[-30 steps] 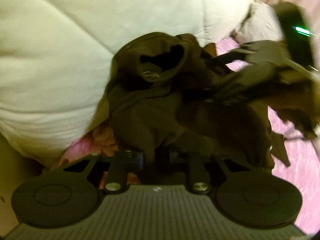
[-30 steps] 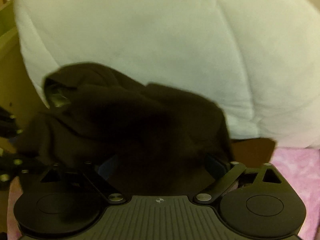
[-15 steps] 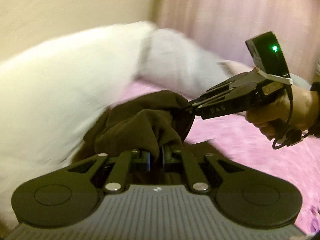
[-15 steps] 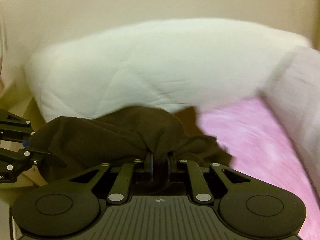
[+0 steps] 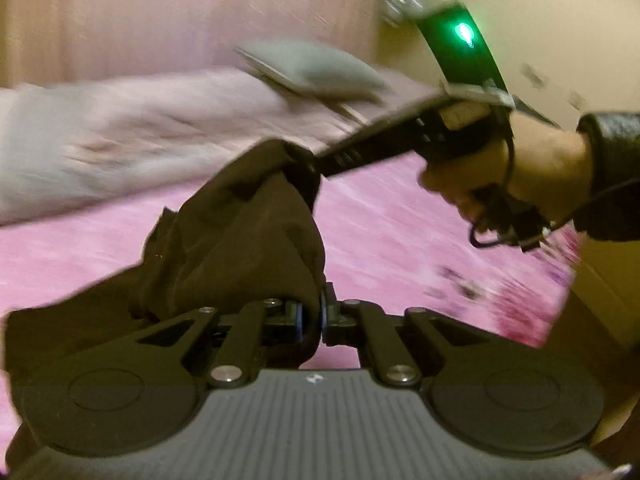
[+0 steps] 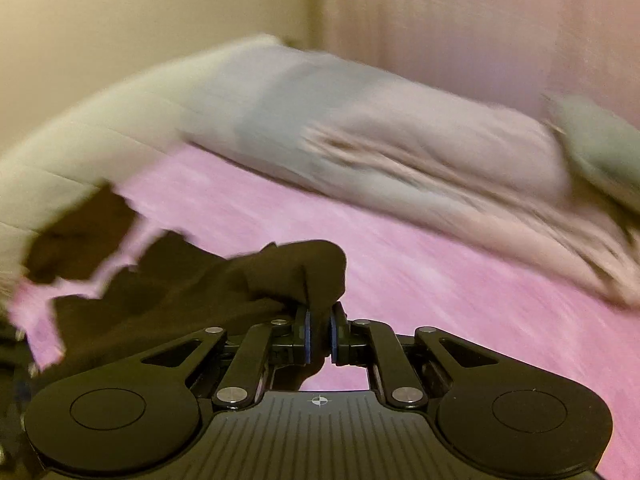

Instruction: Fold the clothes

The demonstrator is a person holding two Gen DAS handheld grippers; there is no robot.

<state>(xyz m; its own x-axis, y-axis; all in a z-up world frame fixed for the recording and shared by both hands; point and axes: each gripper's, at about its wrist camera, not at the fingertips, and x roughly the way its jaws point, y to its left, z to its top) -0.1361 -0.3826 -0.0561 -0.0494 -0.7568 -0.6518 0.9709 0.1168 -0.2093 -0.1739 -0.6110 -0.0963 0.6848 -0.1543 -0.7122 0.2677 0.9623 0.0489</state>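
Note:
A dark brown garment (image 5: pixel 236 240) hangs bunched between both grippers above a pink bed sheet (image 5: pixel 380 232). My left gripper (image 5: pixel 312 316) is shut on a fold of it. My right gripper (image 6: pixel 319 332) is shut on another fold of the garment (image 6: pixel 200 284), which trails down to the left. In the left wrist view the right gripper (image 5: pixel 320 162) reaches in from the right, held by a hand (image 5: pixel 512 168), its tips buried in the cloth. Both views are motion-blurred.
A white quilted duvet (image 6: pixel 72 152) lies at the left, a pale folded blanket (image 6: pixel 400 148) along the back of the bed, and a grey pillow (image 5: pixel 316 68) beyond it. Pink curtain (image 6: pixel 480 20) and beige wall stand behind. The bed edge (image 5: pixel 560 304) drops off at the right.
Both grippers have lifted the garment off the duvet side and swung right over the pink sheet. The right gripper went from open around the cloth to shut on it.

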